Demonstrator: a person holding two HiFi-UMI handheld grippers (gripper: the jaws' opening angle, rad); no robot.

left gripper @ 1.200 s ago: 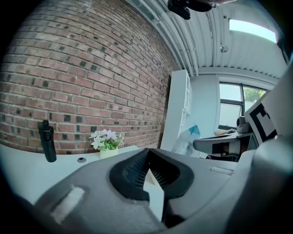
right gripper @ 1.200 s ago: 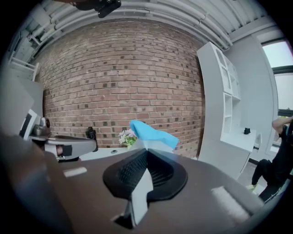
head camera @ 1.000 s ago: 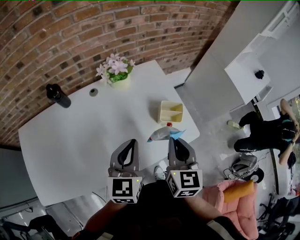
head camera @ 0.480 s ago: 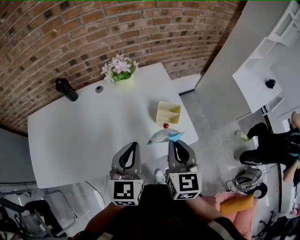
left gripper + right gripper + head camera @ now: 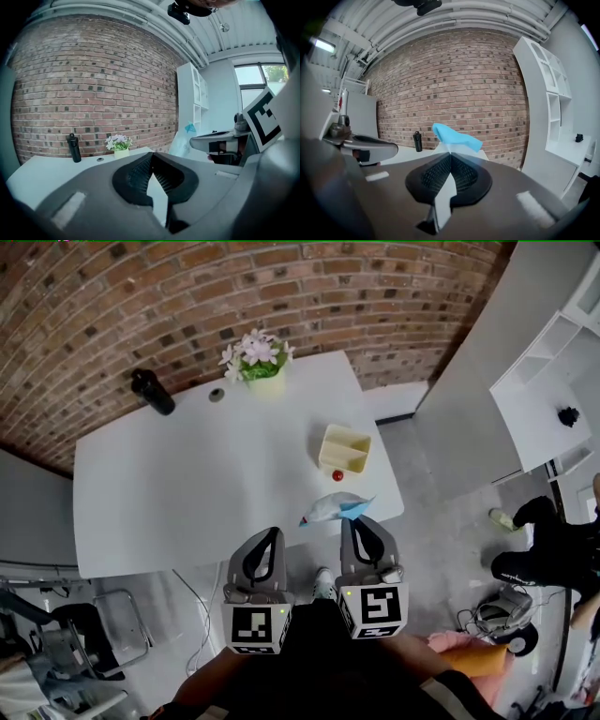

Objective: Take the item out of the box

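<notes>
Just clear of the pale yellow divided box [image 5: 344, 448], right gripper [image 5: 352, 520] clamps the clear blue-topped plastic bag [image 5: 328, 510], left gripper [image 5: 269, 532] closed empty; removal looks done.

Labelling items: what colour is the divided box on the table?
Pale yellow box; clearest in the head view.

This looks like a loft-style office or studio workroom. A plain white table [image 5: 187, 493] stands against a bare brick wall [image 5: 187, 296], under exposed ceiling pipes [image 5: 454, 14]. White open shelving [image 5: 548, 381] stands right of the table, and a metal-framed chair [image 5: 108, 610] sits off its near-left corner.
</notes>
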